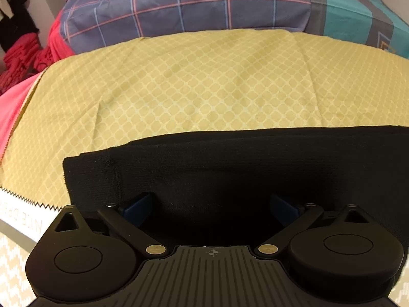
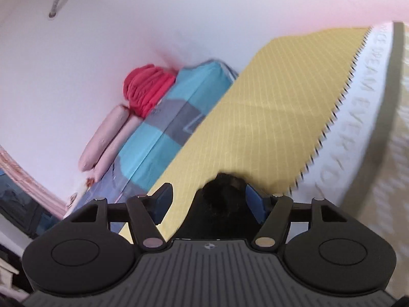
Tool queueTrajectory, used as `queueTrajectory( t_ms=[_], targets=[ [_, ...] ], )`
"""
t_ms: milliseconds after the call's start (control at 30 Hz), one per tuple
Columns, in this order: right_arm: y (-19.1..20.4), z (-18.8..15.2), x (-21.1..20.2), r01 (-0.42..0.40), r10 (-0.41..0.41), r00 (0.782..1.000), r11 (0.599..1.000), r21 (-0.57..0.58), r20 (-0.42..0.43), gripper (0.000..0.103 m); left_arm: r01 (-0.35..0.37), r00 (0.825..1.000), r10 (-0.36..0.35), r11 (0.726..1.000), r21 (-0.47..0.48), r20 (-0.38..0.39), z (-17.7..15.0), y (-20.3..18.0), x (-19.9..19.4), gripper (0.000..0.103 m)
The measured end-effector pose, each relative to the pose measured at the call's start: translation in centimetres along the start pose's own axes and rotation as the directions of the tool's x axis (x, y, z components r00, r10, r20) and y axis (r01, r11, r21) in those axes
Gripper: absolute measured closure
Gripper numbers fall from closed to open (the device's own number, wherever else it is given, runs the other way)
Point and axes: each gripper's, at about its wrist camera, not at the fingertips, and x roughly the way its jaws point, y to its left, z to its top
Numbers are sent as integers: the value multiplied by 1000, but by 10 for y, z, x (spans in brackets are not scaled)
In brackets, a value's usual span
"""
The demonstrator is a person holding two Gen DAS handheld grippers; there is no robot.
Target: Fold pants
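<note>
The black pants [image 1: 230, 168] lie on the yellow patterned sheet [image 1: 194, 84] of the bed, directly under and just ahead of the left hand-held gripper [image 1: 212, 207], whose blue fingers [image 1: 138, 204] stand wide apart with the dark cloth spread flat between them; no pad is seen pressing on it, so it reads as open over the fabric rather than gripping. In the right wrist view the right hand-held gripper [image 2: 207, 199] also stands fairly wide, and a dark bunch of the pants [image 2: 225, 199] sits between its jaws, close against the right-side finger [image 2: 255, 202]; whether that finger touches the cloth cannot be told, and the picture is blurred. The cloth looks like a soft, light knit, limp and likely to sag and crease when lifted, with enough surface texture not to slip easily. Judged from that, the hemmed end [image 1: 92, 174] off to the left of the left hand-held gripper, or the corners there, would give the firmest hold. The long axis of the garment runs across the left wrist view, from that hemmed end away toward the right, parallel to the near edge of the bed [image 2: 358, 117].
</note>
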Motion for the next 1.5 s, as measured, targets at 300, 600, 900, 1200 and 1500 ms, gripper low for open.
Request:
queueTrajectory(
  t_ms=[300, 600, 900, 1200, 1500],
  targets=[
    [19, -26, 8, 53, -67, 982, 996, -78, -178, 35, 109, 993, -109, 994, -11, 43, -1, -27, -15, 0],
    [28, -30, 36, 20, -29, 997, 993, -120, -71, 14, 78, 996, -78, 997, -9, 31, -7, -41, 7, 0],
    [40, -64, 38, -173, 134, 973, 962, -213, -188, 14, 80, 996, -79, 997, -10, 29, -6, -40, 9, 0],
    [53, -69, 51, -52, 26, 992, 976, -213, -124, 50, 78, 997, -77, 997, -10, 31, -6, -40, 8, 0],
    [155, -104, 4, 63, -22, 997, 805, -589, 75, 86, 54, 997, -51, 997, -59, 54, 1, -26, -18, 0]
  ],
)
